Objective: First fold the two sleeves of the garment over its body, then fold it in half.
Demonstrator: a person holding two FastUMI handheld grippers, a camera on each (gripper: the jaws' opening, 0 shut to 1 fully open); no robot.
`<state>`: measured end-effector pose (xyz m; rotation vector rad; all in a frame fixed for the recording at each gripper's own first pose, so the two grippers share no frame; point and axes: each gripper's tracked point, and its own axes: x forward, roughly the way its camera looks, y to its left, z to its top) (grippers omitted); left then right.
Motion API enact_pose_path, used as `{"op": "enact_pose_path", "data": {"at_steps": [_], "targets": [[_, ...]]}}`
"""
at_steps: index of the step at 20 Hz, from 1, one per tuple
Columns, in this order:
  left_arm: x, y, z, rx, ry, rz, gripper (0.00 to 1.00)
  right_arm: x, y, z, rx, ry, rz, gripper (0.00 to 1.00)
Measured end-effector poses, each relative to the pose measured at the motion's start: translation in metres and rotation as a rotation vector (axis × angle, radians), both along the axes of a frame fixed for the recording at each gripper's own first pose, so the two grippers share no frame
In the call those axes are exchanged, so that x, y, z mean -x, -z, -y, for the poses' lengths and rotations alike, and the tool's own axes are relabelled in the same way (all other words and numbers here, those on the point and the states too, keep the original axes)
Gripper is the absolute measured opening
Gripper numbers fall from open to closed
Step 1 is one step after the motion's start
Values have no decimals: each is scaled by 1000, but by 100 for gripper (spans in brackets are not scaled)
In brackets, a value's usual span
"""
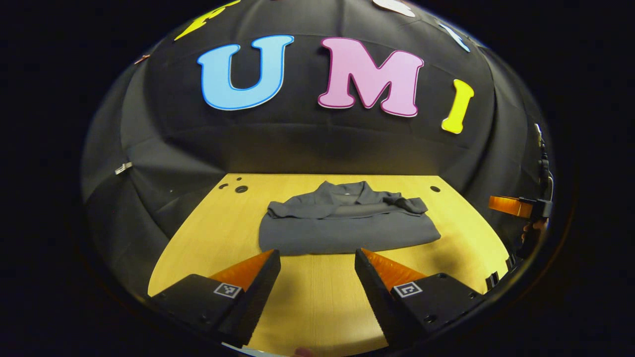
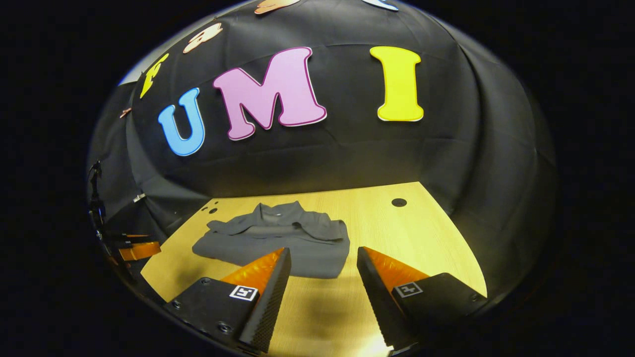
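Note:
A dark grey collared garment lies on the wooden table, folded into a compact rectangle with the collar at the far side and sleeves lying over the body. My left gripper hovers open just short of its near edge, nothing between the fingers. In the right gripper view the same garment sits ahead and to the left. My right gripper is open over the garment's near right corner, holding nothing. The right gripper's orange finger appears at the far right of the left gripper view.
Small round holes mark the table's far corners, one also in the right gripper view. Bare wood lies to the right of the garment. Black cloth walls close in the table on three sides.

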<state>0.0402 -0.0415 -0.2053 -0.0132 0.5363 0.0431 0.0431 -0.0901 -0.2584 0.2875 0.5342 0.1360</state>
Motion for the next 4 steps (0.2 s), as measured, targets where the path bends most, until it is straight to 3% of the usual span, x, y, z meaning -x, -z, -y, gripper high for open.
{"op": "enact_pose_path", "data": {"at_steps": [4], "targets": [[19, -2, 0, -32, -45, -3, 95, 9, 12, -9, -10, -67, -33, 84]]}}
